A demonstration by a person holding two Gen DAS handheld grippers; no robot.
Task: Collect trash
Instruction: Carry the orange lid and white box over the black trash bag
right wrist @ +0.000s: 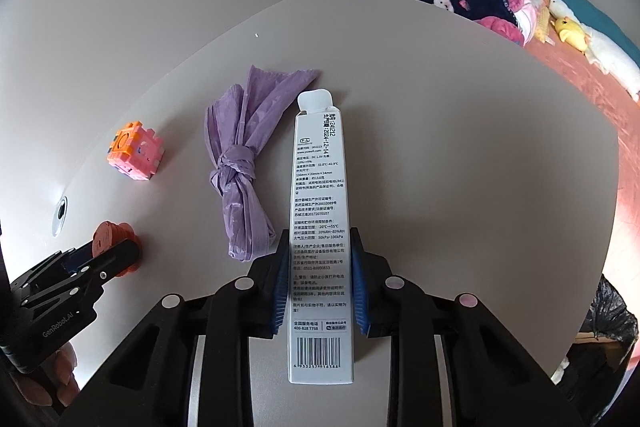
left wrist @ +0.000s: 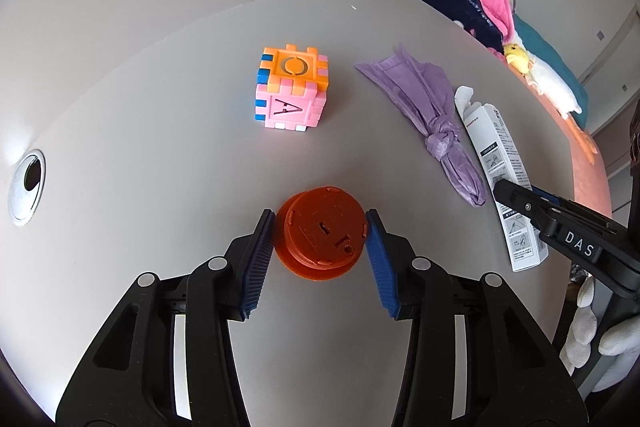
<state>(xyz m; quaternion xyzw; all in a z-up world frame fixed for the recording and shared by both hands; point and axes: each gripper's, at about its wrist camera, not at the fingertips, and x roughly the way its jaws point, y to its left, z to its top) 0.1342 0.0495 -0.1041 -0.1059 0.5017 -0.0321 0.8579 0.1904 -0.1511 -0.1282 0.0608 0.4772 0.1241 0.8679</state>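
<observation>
Right wrist view: right gripper (right wrist: 320, 283) clamped on the white carton (right wrist: 320, 227), pads square on its long sides; lift it straight up, as the purple bag (right wrist: 240, 167) lies just beside. Left gripper (left wrist: 320, 251) is closed on the orange cap (left wrist: 320, 231) lying flat on the table (left wrist: 160, 67). Beyond: toy cube (left wrist: 291, 87) mid-table, bare surface around it, far edge well apart.

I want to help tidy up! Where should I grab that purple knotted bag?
Probably the knot of the purple knotted bag: it is the bag's narrowest, firmest part. Come from above, jaws across it; the bag lies flat on the table.
</observation>
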